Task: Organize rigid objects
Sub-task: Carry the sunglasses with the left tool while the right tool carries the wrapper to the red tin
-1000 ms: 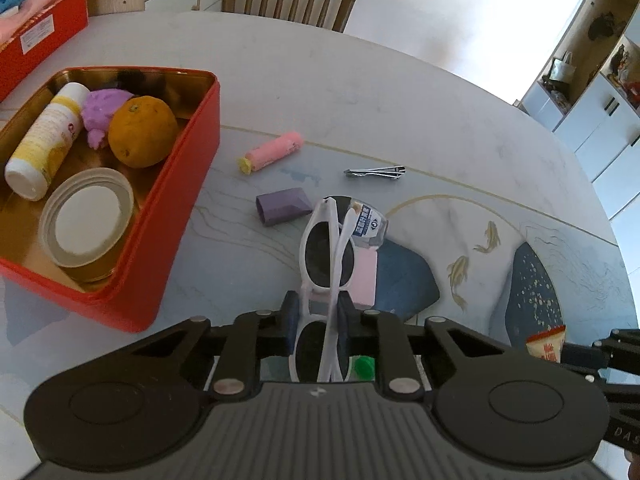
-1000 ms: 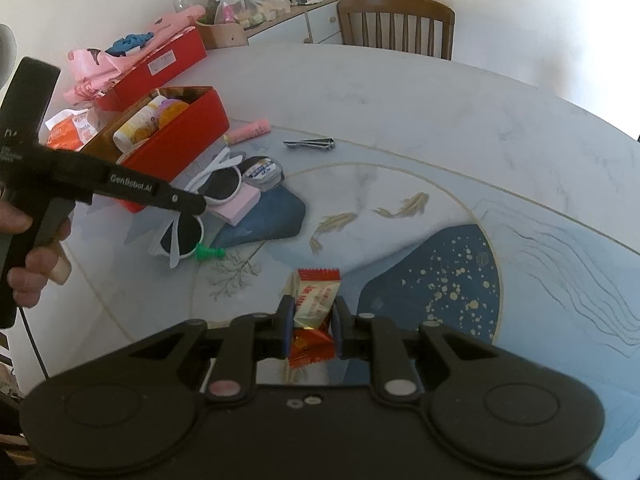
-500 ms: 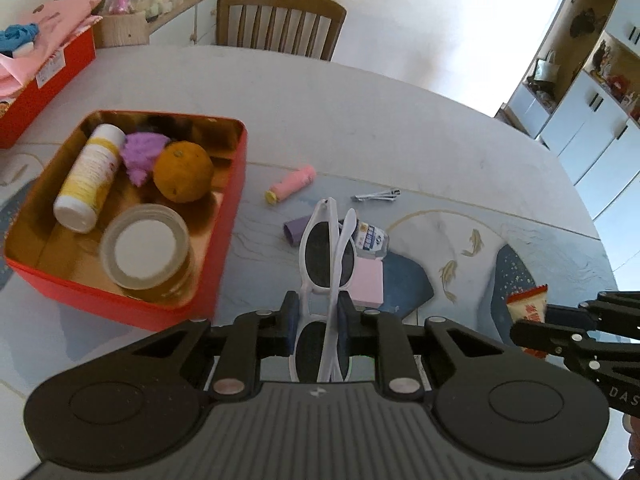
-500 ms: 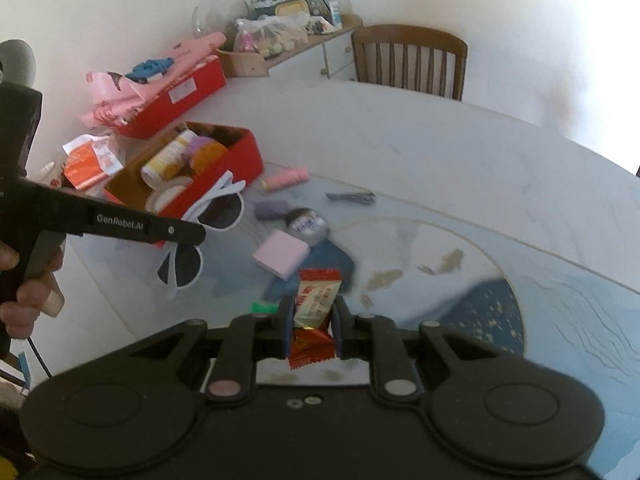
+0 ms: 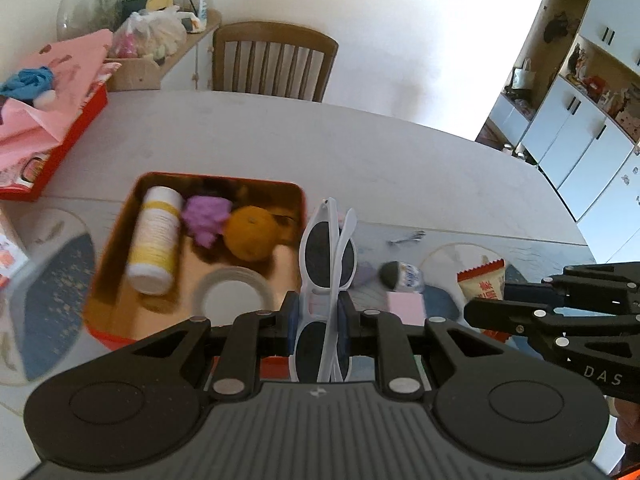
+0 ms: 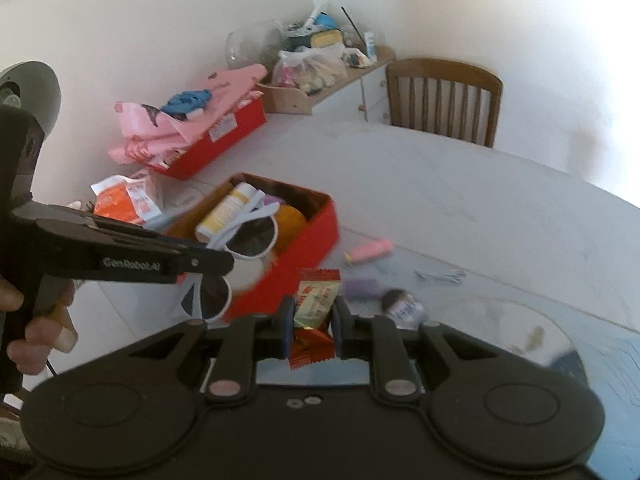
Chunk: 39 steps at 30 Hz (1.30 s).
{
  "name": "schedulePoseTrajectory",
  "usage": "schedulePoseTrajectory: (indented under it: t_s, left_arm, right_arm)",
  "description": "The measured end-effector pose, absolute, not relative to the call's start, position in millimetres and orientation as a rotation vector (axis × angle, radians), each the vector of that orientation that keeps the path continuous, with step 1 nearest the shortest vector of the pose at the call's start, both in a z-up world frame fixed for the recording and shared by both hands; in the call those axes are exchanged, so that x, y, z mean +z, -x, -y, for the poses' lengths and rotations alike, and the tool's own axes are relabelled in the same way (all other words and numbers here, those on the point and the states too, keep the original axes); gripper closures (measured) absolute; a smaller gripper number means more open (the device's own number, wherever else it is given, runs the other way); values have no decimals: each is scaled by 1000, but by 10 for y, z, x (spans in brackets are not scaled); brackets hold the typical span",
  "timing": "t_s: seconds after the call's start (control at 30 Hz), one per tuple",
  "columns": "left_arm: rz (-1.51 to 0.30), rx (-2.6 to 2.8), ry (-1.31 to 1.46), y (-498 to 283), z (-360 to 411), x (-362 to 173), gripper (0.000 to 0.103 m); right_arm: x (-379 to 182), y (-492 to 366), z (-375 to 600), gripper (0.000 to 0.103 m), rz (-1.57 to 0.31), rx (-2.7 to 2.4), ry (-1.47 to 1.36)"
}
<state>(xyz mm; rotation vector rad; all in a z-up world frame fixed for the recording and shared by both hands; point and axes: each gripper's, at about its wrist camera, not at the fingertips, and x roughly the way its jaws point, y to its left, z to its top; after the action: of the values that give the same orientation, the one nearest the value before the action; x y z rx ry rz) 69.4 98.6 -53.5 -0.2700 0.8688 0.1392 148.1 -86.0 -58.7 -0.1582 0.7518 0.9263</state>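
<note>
Between our left gripper's (image 5: 318,314) clenched jaws, the white sunglasses (image 5: 328,256) stand edgewise just beside the red tin (image 5: 116,236); our right gripper (image 6: 310,316) clamps a snack packet (image 6: 316,300) above the desk (image 6: 460,184).

Wooden chair (image 5: 274,62) behind table (image 5: 360,148); white cabinets (image 5: 580,120).

a pale marble-look table (image 5: 360,152) is carrying a red tin (image 5: 108,336), a second red box (image 6: 224,142), a pink tube (image 6: 370,249), metal clippers (image 6: 440,275), a purple block (image 6: 362,288) and a pink pad (image 5: 404,307).
</note>
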Motion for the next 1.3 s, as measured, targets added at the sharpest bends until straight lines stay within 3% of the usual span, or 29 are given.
schedulePoseTrajectory:
  t_s: [0.53, 1.3]
  left_arm:
    - [-904, 171, 230, -830, -1955, -653, 84]
    - [-1022, 102, 168, -1363, -2068, -1148, 84]
  right_arm:
    - [-699, -1485, -292, 85, -765, 881, 254]
    - [-1204, -1603, -914, 83, -853, 864, 429]
